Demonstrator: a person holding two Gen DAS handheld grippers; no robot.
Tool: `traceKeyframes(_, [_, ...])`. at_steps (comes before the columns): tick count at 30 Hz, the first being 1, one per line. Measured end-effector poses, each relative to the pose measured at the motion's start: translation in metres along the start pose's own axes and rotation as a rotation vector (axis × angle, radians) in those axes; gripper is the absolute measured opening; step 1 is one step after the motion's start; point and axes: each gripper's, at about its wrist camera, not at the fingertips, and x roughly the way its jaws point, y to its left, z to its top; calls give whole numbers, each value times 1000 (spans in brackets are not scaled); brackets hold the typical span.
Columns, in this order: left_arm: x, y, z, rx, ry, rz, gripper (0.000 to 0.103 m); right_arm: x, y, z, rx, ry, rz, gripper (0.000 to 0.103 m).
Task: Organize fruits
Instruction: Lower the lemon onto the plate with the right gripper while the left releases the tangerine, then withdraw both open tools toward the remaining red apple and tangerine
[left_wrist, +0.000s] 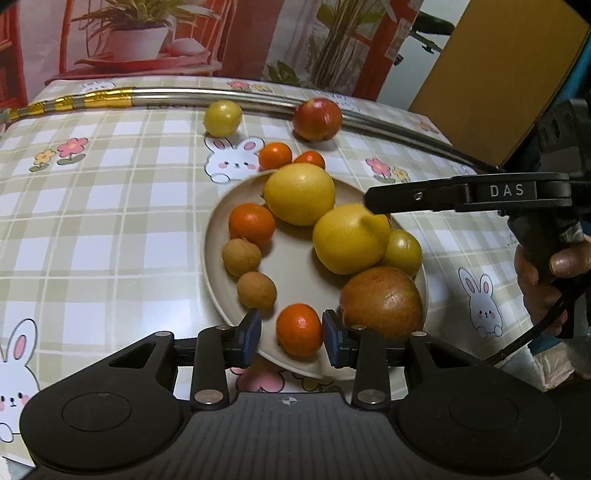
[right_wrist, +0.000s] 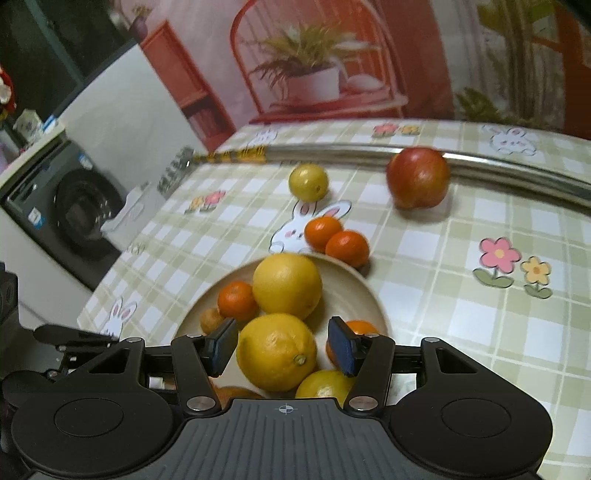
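Nearest the left wrist camera, the left gripper (left_wrist: 291, 334) straddles a small orange fruit (left_wrist: 298, 329) that sits on the near edge of the beige plate (left_wrist: 295, 266); its blue pads stand just off the fruit on either side, slightly apart from the skin, so the fruit appears to rest on the plate rather than in a grip, which fits a fruit being set down there. Just beside it lies a russet apple (left_wrist: 382, 301), leaving little room on that side for the fingers to spread. The right gripper (right_wrist: 282, 345) reaches over the plate from the other side and brackets a large lemon (right_wrist: 276, 352); a gap shows at the pad on the right of its view, while contact at the other pad cannot be told, so it is not clearly clamped. The plate is crowded around its rim with a second lemon (left_wrist: 299, 194), another orange fruit (left_wrist: 252, 224), two brown fruits (left_wrist: 242, 256) and a yellow-green one (left_wrist: 402, 252), while its middle stays bare. Beyond the plate's far rim, two orange fruits (right_wrist: 336, 236) lie on the checked tablecloth (left_wrist: 92, 206), likely still to be gathered. Farther back, a small yellow fruit (left_wrist: 222, 118) and a red apple (left_wrist: 317, 119) rest near the metal rail (left_wrist: 166, 99), which would stop them rolling off; the cloth to the left is open for approach.
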Motion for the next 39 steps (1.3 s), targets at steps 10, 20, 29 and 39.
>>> traceKeyframes(10, [-26, 17, 20, -44, -112, 67, 38, -30, -1, 2, -47, -208, -163, 51])
traceKeyframes(20, [-38, 28, 48, -58, -182, 137, 38, -44, -7, 11, -68, -289, -247, 51])
traceKeyframes(29, [-46, 43, 78, -93, -237, 184, 38, -49, -22, 21, -42, -329, -287, 51])
traceKeyframes(39, [-13, 41, 107, -83, -209, 153, 38, -36, -38, 29, -26, -315, -307, 51])
